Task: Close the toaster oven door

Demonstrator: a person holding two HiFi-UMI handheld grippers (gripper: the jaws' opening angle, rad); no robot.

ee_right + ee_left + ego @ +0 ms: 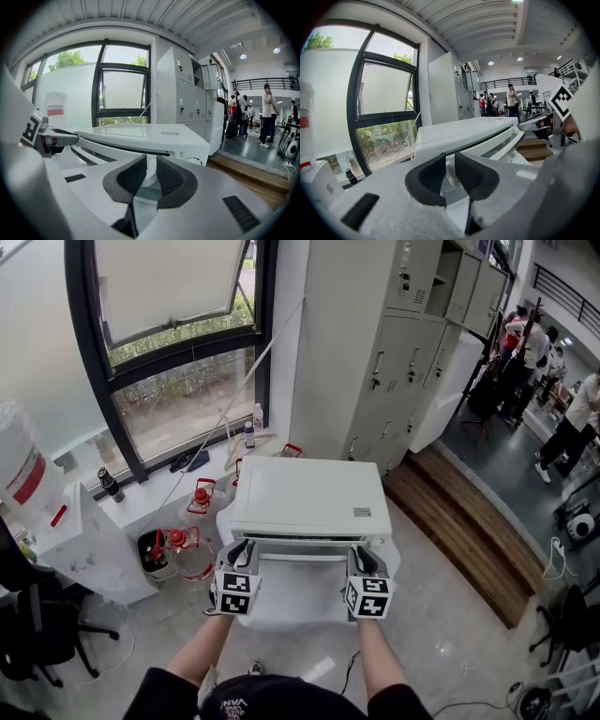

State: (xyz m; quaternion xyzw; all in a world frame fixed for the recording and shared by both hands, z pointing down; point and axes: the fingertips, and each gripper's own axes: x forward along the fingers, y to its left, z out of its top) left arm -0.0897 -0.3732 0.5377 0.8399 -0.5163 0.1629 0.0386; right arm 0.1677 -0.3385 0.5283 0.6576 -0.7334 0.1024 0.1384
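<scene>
So the toaster oven [309,498] sits on a white surface [281,610] right in front of me, near the window [178,381]. Its door [302,546] is almost up, w/ just a dark gap left along the top edge. My L gripper [449,161] is pinching the left end of the door handle [300,557], and my R gripper [151,164] has the right end, white handle post btwn the pads on both. Jugs w/ red caps [192,540] on the floor to the left.
</scene>
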